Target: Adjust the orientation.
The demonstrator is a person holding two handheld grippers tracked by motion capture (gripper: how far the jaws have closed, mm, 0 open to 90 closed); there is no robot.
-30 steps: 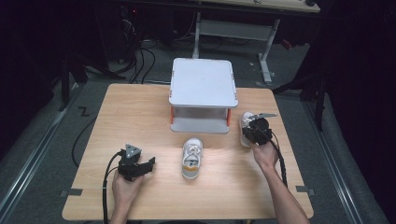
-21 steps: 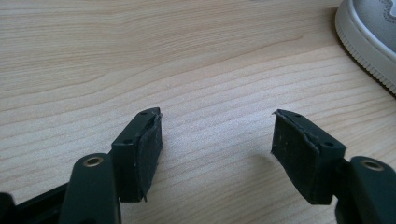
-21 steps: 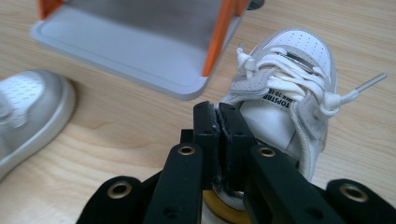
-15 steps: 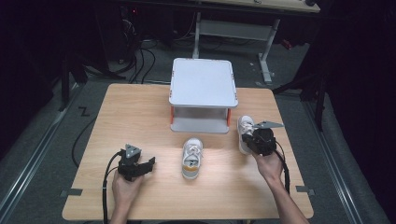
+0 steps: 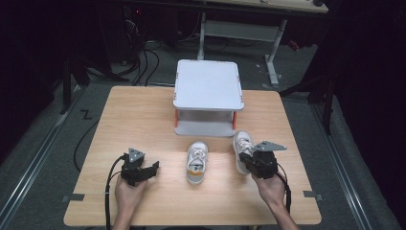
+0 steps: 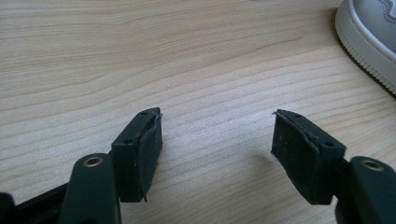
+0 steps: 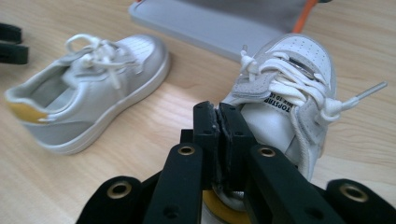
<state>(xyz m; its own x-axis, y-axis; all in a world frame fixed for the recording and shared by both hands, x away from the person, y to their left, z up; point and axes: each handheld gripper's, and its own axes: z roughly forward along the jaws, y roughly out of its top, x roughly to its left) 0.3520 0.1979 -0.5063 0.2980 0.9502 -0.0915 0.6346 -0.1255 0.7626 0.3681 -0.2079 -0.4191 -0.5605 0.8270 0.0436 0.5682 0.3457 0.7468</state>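
Note:
Two small white sneakers with yellow heel tabs are on the wooden table [image 5: 143, 120]. One sneaker [image 5: 197, 162] lies free in the middle, toe pointing away from me; the right gripper view has it at the left [image 7: 93, 88]. The other sneaker [image 5: 242, 143] is to its right, and my right gripper [image 5: 251, 165] is shut on its heel edge [image 7: 218, 116]; its laced upper [image 7: 289, 70] points toward the stand. My left gripper [image 5: 152, 167] rests low at the front left, open with nothing but bare wood between its jaws [image 6: 217, 135]. The free sneaker's sole [image 6: 369, 32] edges its view.
A grey two-level stand [image 5: 208, 86] with orange posts sits at the table's back centre; its lower tray [image 7: 219, 23] lies just beyond the shoes. Cables and desk legs stand on the dark floor behind the table.
My right gripper has brought the held sneaker nearer to me and a little left, closer to the free sneaker. The left gripper and the middle sneaker have stayed put.

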